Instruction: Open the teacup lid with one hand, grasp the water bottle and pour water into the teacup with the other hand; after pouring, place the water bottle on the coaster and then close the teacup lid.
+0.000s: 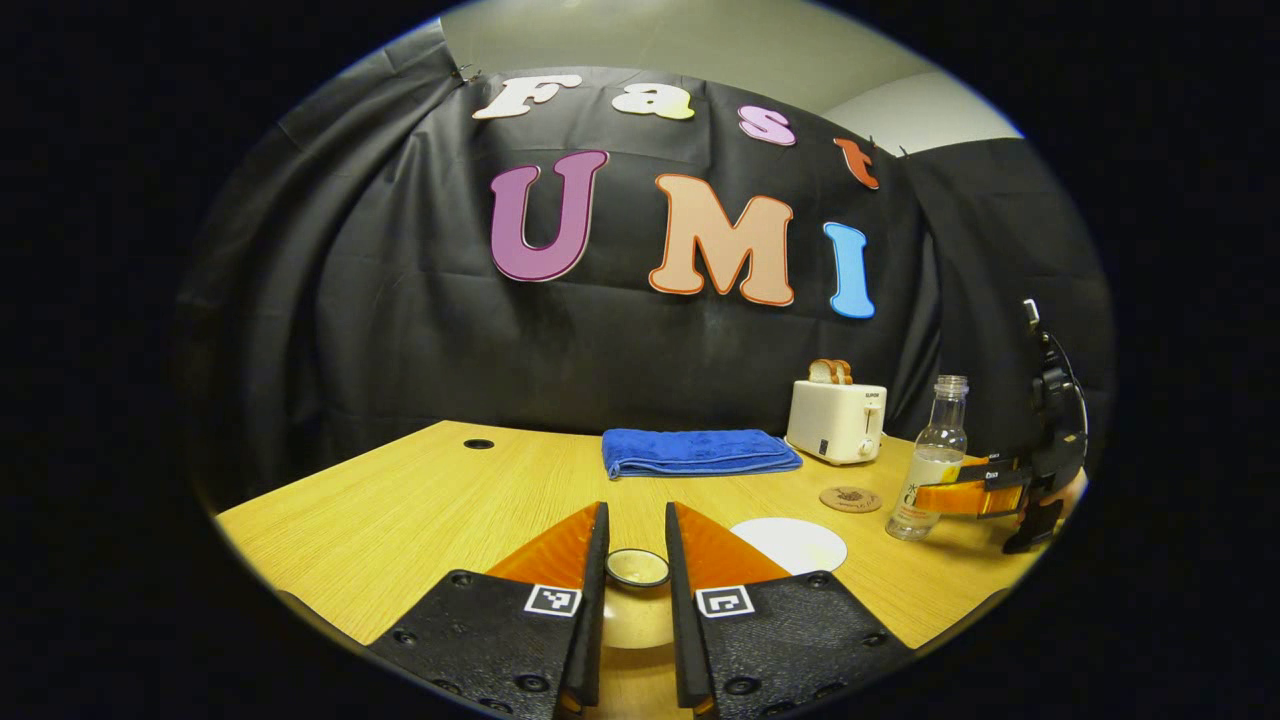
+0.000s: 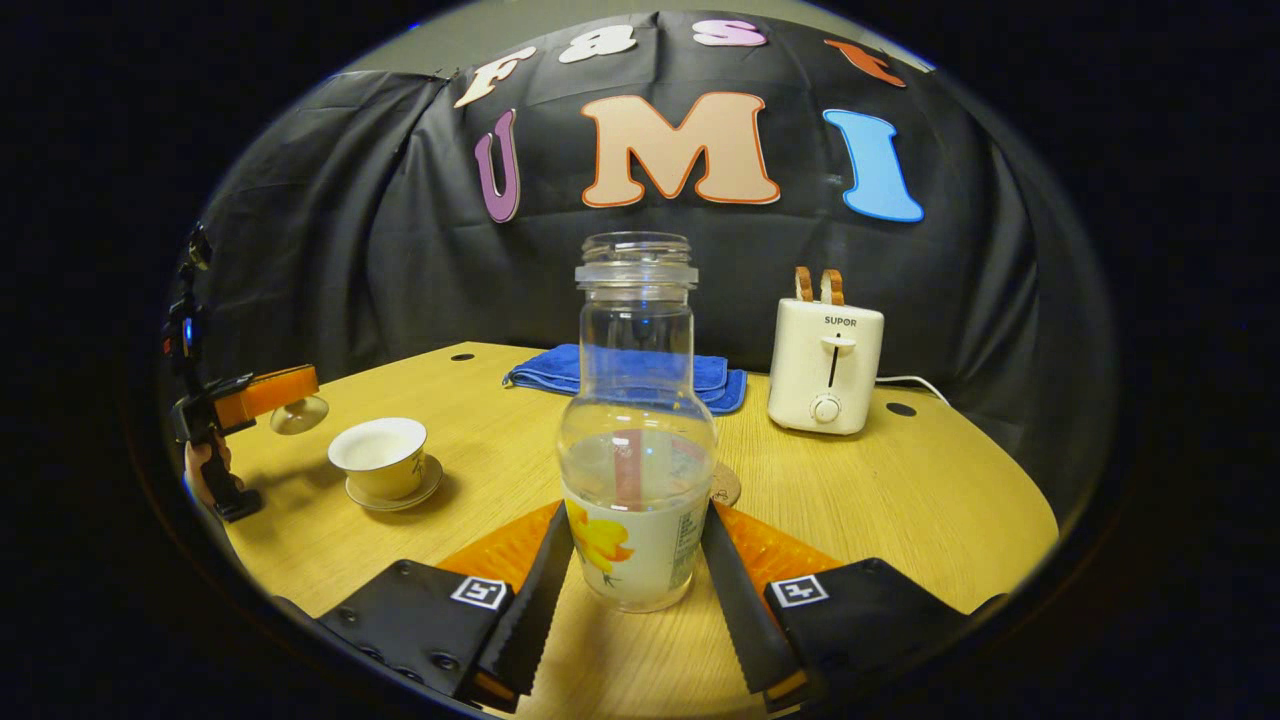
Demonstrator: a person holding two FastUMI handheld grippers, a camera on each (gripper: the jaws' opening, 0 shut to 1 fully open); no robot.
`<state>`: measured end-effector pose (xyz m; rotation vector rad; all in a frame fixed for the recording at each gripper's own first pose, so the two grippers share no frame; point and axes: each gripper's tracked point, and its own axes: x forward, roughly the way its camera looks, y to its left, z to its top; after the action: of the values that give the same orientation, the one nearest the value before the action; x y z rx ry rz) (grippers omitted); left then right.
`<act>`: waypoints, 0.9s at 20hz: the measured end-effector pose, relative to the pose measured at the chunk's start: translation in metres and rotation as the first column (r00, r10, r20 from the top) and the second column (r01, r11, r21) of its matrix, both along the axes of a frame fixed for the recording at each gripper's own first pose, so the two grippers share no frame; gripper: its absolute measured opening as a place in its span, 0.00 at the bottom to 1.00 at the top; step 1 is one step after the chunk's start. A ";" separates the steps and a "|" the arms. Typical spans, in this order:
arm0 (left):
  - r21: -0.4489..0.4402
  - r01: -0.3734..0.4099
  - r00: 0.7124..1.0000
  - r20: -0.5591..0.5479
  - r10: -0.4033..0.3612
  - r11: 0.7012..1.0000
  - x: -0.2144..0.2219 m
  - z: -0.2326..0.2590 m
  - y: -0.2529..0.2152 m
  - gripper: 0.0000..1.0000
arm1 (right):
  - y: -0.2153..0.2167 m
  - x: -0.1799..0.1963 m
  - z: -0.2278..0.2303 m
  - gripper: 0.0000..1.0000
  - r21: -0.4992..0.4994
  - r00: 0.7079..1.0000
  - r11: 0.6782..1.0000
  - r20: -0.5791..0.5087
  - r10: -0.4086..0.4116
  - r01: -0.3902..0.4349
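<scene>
Right gripper [image 2: 637,560]: jaws closed on one uncapped water bottle [image 2: 636,440], upright on the table [image 2: 930,490]. Left gripper [image 1: 637,570]: jaws clamp one teacup lid [image 1: 637,567], raised clear of one open teacup [image 2: 380,455] on its saucer. Beyond: one coaster [image 1: 850,498], one blue towel [image 1: 695,451], one toaster [image 2: 825,365] holding two slices.

A light wooden worktop [image 2: 930,480] with a rounded edge spreads ahead of the hand-held gripper, with small dark round holes [image 1: 478,443] near its far side. Behind it a black cloth [image 1: 380,300] hangs in folds as the booth's wall. Above the cloth a pale wall [image 1: 700,40] shows. A folded blue towel [image 1: 695,451] and a white toaster [image 2: 825,365] holding two bread slices sit at the far side, under even, soft light.
</scene>
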<state>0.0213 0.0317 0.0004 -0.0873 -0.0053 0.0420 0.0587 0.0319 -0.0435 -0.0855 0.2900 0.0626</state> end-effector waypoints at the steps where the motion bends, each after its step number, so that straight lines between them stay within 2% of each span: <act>1: -0.001 -0.001 1.000 0.000 0.001 1.000 0.000 0.001 0.000 0.27 | 0.000 0.000 0.001 0.80 -0.014 1.000 1.000 0.006 -0.004 0.004; 5: 0.001 0.000 1.000 -0.003 0.000 1.000 0.000 0.000 0.000 0.27 | 0.005 0.001 0.003 0.80 -0.128 1.000 0.992 0.014 -0.011 0.013; 8: -0.001 -0.001 1.000 -0.001 0.001 1.000 -0.001 0.001 0.001 0.27 | 0.014 0.002 0.007 0.80 -0.274 1.000 0.962 0.017 0.004 0.001; 12: -0.002 0.003 1.000 -0.002 -0.003 1.000 0.000 0.000 0.000 0.27 | 0.028 0.006 0.018 0.80 -0.469 0.998 0.883 0.050 0.038 -0.010; 18: -0.003 0.002 1.000 -0.002 -0.002 1.000 0.000 0.000 0.000 0.27 | 0.042 0.016 0.022 0.79 -0.645 0.996 0.764 0.043 0.072 -0.027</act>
<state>0.0211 0.0318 0.0007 -0.0907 -0.0034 0.0406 0.0744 0.0741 -0.0219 -0.7888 0.2318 0.0096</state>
